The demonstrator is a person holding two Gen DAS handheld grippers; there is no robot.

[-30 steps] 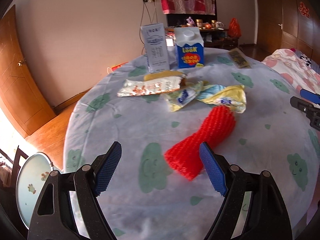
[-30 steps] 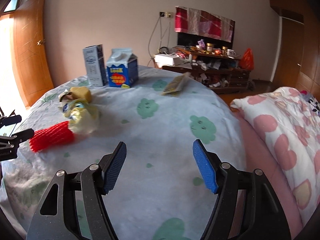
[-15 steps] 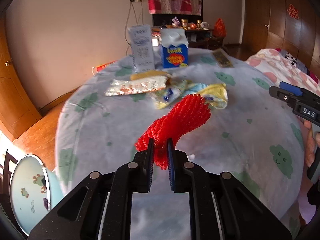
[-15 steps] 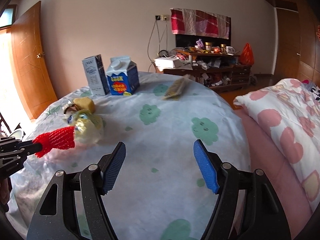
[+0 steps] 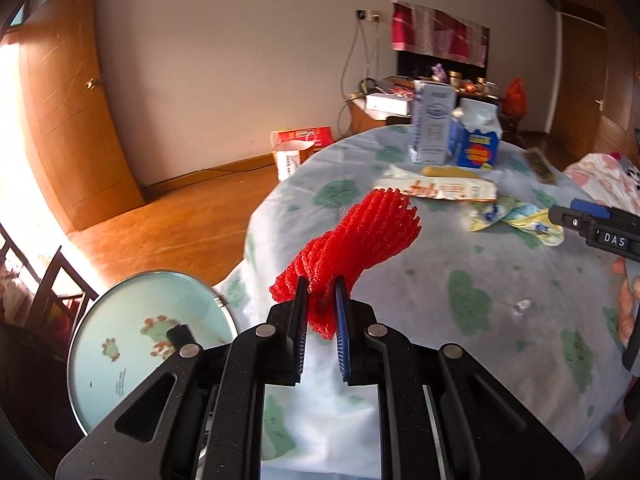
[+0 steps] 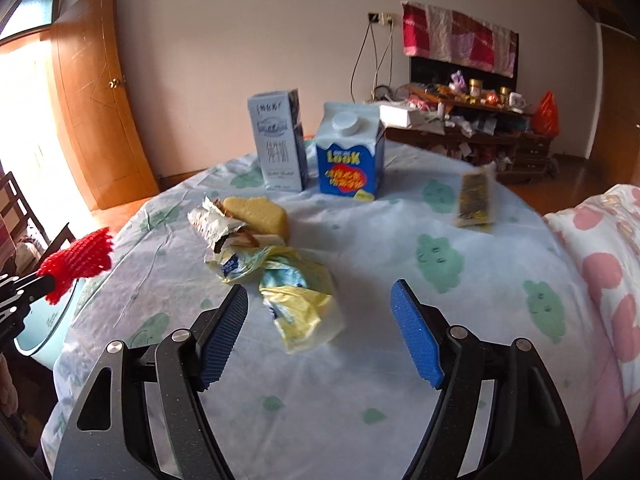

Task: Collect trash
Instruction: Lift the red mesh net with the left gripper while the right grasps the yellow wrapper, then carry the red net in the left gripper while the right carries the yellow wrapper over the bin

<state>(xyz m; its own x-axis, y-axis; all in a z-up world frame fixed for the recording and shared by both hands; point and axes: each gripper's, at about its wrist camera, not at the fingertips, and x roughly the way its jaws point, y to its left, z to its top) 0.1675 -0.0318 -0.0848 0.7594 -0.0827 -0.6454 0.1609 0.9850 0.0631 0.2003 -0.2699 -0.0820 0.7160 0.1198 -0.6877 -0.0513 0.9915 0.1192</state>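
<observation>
**Red foam net clamped in the left hand-held gripper**

Left wrist view: the red foam net (image 5: 352, 248) is pinched at its near end between the two blue pads of the left hand-held gripper (image 5: 322, 316), which stands nearly closed on it. The net sticks up and away from the pads, clear of the counter (image 5: 500, 280), above the counter's near edge. Below and to the left sits one round pale-blue bin lid (image 5: 140, 344). Farther back on the counter lie one silver snack wrapper (image 5: 440, 190), one yellow crumpled bag (image 5: 516, 218), two upright cartons (image 5: 434, 128) and one dark flat packet (image 5: 540, 166). The right hand-held gripper (image 5: 592, 224) shows at the right edge.

Right wrist view: the right hand-held gripper (image 6: 320, 320) has its jaws opening wide, with nothing pressed between the pads; the yellow crumpled bag (image 6: 300, 304) lies on the counter just beyond them, nearer the left pad. The net (image 6: 80, 260) shows at the far left, held off the counter's edge. Counted here: one net, one yellow sponge (image 6: 260, 216), one wrapper, two cartons, one packet.
</observation>
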